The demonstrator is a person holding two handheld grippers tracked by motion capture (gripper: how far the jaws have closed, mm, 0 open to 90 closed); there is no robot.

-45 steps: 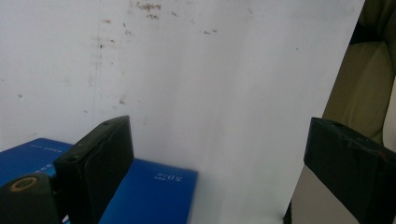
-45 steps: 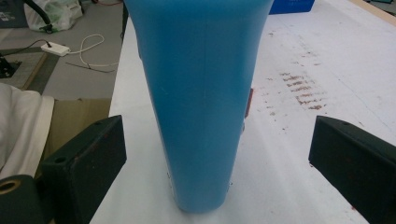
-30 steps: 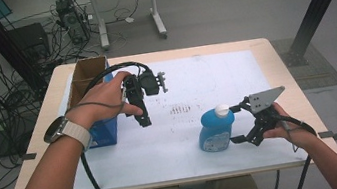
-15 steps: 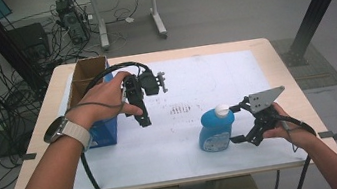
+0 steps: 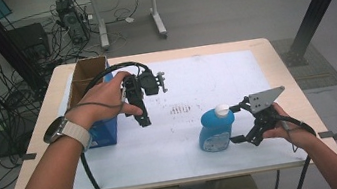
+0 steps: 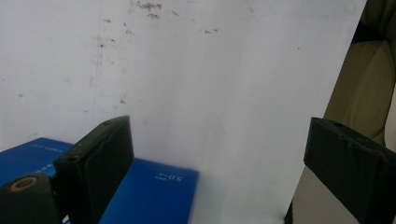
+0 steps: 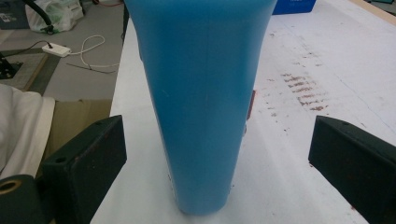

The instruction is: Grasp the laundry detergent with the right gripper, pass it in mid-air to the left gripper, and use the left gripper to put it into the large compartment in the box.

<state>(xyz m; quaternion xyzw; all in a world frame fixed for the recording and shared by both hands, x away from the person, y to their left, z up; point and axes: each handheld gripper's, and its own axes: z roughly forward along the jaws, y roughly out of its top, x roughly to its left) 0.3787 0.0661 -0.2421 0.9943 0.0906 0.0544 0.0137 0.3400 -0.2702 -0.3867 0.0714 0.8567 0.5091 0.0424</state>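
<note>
Standing upright, the blue bottle (image 7: 201,102) sits between the right tool's (image 5: 239,123) spread jaws, seemingly untouched; left tool (image 6: 205,177) spread.

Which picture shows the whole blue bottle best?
The high view: there the bottle stands whole on the table, white cap and label included, beside the right hand-held gripper. The right gripper view shows its blue body up close between open jaws, top cut off. The left gripper view looks at the white table cover and a blue box.
</note>
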